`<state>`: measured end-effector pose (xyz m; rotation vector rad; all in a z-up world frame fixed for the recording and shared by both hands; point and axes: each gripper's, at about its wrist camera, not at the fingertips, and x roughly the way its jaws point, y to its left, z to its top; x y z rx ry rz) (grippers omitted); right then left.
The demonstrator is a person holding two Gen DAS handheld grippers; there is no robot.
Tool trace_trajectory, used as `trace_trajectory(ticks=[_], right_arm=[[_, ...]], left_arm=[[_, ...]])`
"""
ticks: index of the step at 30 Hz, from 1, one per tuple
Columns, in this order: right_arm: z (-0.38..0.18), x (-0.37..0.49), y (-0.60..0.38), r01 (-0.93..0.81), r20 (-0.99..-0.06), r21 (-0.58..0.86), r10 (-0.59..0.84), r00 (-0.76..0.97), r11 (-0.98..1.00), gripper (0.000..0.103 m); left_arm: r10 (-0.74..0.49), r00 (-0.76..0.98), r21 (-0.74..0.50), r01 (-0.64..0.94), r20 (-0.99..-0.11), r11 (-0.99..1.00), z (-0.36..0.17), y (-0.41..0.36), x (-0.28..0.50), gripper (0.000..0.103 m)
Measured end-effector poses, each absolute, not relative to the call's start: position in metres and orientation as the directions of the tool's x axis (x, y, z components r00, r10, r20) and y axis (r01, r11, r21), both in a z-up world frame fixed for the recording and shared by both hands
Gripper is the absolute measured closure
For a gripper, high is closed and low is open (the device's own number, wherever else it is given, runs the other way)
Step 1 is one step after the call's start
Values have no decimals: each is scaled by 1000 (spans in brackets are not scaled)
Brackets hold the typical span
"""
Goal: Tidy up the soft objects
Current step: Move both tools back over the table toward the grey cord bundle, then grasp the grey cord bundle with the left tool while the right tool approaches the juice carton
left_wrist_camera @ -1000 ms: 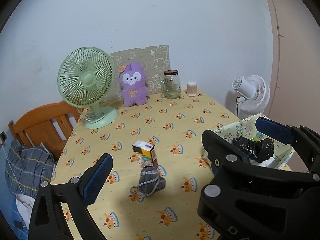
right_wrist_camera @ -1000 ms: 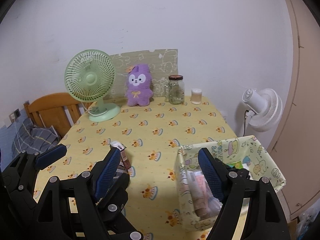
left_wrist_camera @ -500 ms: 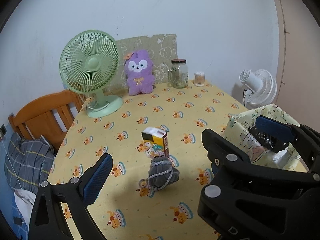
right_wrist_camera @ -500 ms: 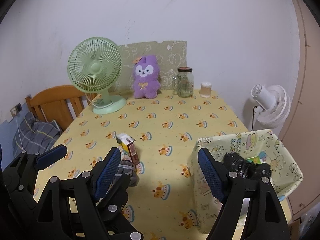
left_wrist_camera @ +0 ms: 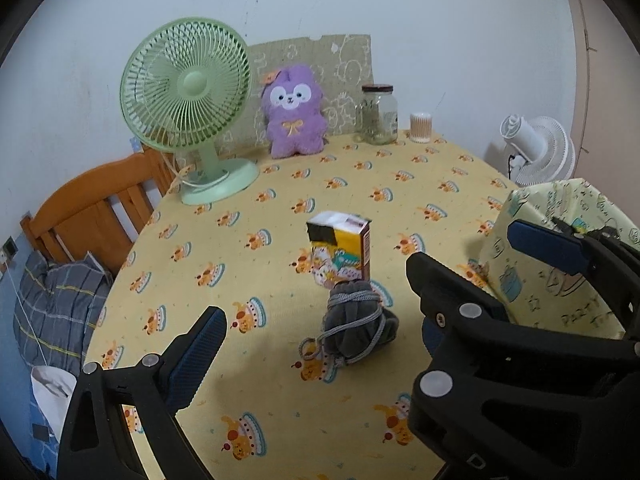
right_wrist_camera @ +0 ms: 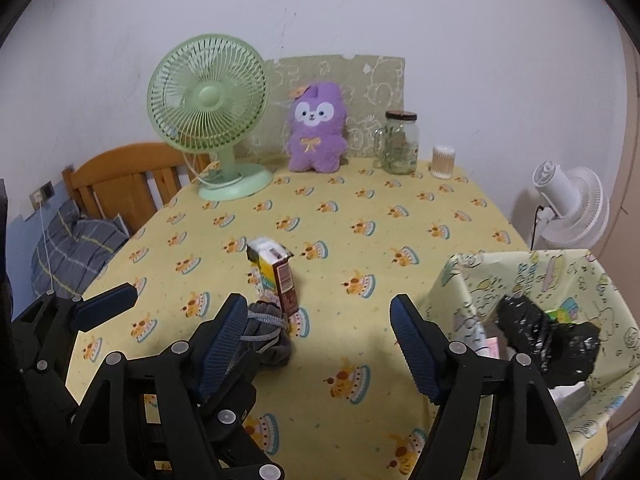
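The grey drawstring pouch (left_wrist_camera: 356,326) lies on the yellow printed tablecloth (left_wrist_camera: 280,184), touching or just in front of the upright small carton (left_wrist_camera: 340,246), with its cord looped out toward the camera side. Seen from the left wrist, the pouch sits ahead of and between the fingers of the left gripper (left_wrist_camera: 360,276), whose jaws stand wide apart with nothing in them. The right gripper (right_wrist_camera: 320,338) has the pouch just beside its left finger (right_wrist_camera: 222,340), off its centre line; its jaws are closing, with only bare cloth between them. The pouch's long axis appears to run from the carton toward the near edge, roughly along the left gripper's line of approach. In judgement the left hand is the better placed for the pick. The patterned fabric bin (right_wrist_camera: 560,280), holding a black crumpled bag (right_wrist_camera: 548,332), stands to the right of both grippers, near the pouch.
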<state>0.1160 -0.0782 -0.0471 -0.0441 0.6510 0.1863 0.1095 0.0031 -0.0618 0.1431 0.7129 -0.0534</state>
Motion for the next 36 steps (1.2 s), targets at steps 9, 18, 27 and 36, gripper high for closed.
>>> trace_trajectory(ticks=[9,18,27,36], right_arm=[[-68,134,-66,-214,-661,-5,157,734,977,33],[-87,153,-72,-190,-709,13,143,691,982,33],[-94,163,-81,-147,-719,34,126,683,989,33],[-99,167,-86,-144,-739,63,143,659,988,33]], left_arm=[[-18,712,79,103,-702,991,-84,15,127,7],[-58,673,31,119,-737,992,-103,13,144,12],[-101,656,-9,143,-748,990,-111,9,157,14],[-182,637,-71,195,-749,978,-111,3,158,56]])
